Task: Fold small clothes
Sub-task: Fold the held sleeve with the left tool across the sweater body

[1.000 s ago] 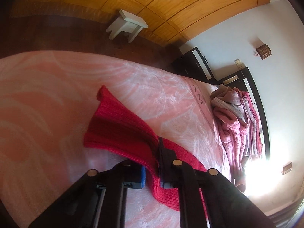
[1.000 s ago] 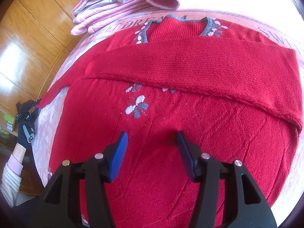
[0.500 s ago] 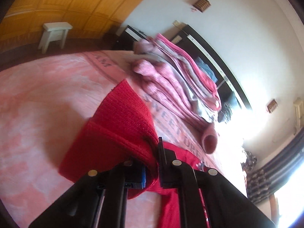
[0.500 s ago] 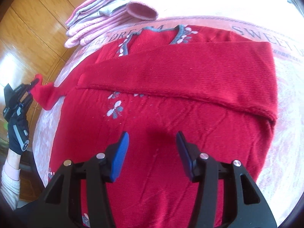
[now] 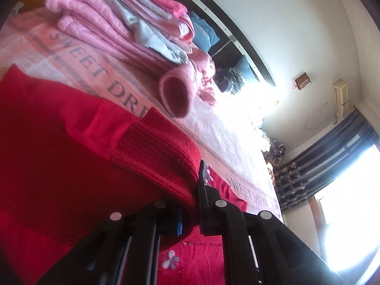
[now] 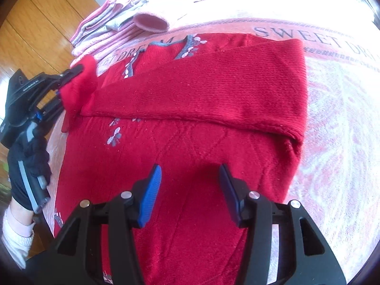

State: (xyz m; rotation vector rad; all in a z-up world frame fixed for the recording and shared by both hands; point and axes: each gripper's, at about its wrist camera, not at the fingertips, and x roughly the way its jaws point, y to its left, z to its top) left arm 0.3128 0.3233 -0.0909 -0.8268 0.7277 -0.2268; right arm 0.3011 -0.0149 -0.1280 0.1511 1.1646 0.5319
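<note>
Sweater: the red sweater (image 6: 190, 123) lay flat and face up on the pink bedspread (image 6: 337, 109), its body directly beneath and ahead of my right fingers, neckline at the far end.
Right sleeve: one sleeve (image 6: 213, 87) was already folded across the chest, just beyond my right fingertips; I judged that half of the fold done.
Left gripper: my left gripper (image 6: 68, 74) was clamped on the cuff (image 5: 161, 156) of the other sleeve, ribbed knit bunched between its fingers and raised off the bedspread. I held it by the cuff so the whole sleeve would trail behind and could be laid over the chest.
Right gripper: my right gripper (image 6: 190, 190) hovered above the lower body of the sweater, jaws spread wide, holding nothing. I cannot tell whether the tips touched the knit; I judged it was there to steady the body.
Left hand: my gloved hand (image 6: 28, 166) gripped the left tool's handle, off to the left of my right fingers.
Background: a stack of folded pink clothes (image 5: 123, 23) sat beyond the neckline, apart from the sweater.
</note>
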